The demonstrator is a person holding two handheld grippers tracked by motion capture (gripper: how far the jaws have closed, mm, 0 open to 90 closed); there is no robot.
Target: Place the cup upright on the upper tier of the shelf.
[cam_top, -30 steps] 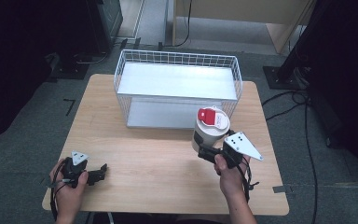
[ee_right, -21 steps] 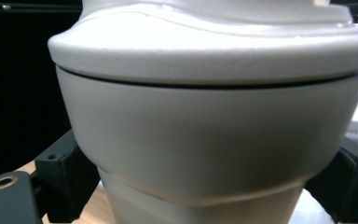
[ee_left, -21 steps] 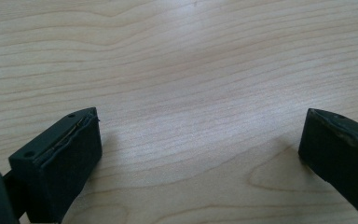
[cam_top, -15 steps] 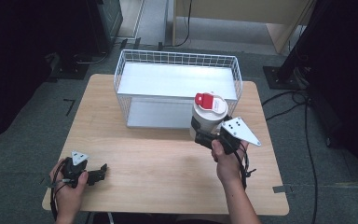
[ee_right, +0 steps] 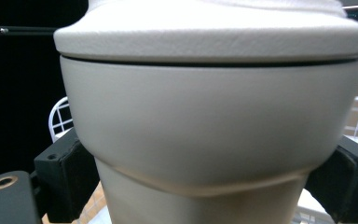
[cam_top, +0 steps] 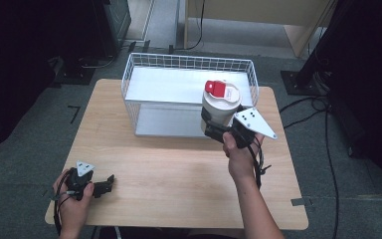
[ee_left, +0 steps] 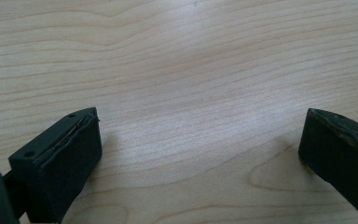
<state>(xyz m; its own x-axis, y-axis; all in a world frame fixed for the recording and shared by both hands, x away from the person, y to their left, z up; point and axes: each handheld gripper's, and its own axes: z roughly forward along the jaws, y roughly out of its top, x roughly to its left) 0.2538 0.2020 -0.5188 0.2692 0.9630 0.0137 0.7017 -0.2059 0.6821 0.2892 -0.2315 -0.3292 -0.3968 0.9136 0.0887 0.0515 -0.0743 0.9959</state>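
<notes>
A person's right claw (cam_top: 215, 127) grips a beige tumbler (cam_top: 220, 107) around its lower body, holding it upright above the front right edge of a white wire basket (cam_top: 144, 82) that stands at the far side of a light wooden tabletop (cam_top: 179, 169). The tumbler's pale lid carries a red flip tab (cam_top: 216, 88) (seen from the high view), and the grey three-cornered plate (cam_top: 252, 122) on the claw points to the right, over the person's right hand (cam_top: 238, 152). In the right gripper view, the two black jaws press against either side of the tumbler (ee_right: 214, 135) just below its wide lid (ee_right: 214, 37), with the basket's white wire (ee_right: 58, 119) visible behind on the left. At the near left corner of the tabletop, the left hand (cam_top: 72, 199) holds the left claw (cam_top: 110, 180) low over the wood, well apart from the basket and the tumbler. The left gripper view shows that left claw (ee_left: 200, 154) spread wide with nothing between the jaws but bare wood grain (ee_left: 191, 70). A cable (cam_top: 256, 164) trails from the right claw down along the forearm. Beyond the tabletop lies grey floor (cam_top: 30, 139).
</notes>
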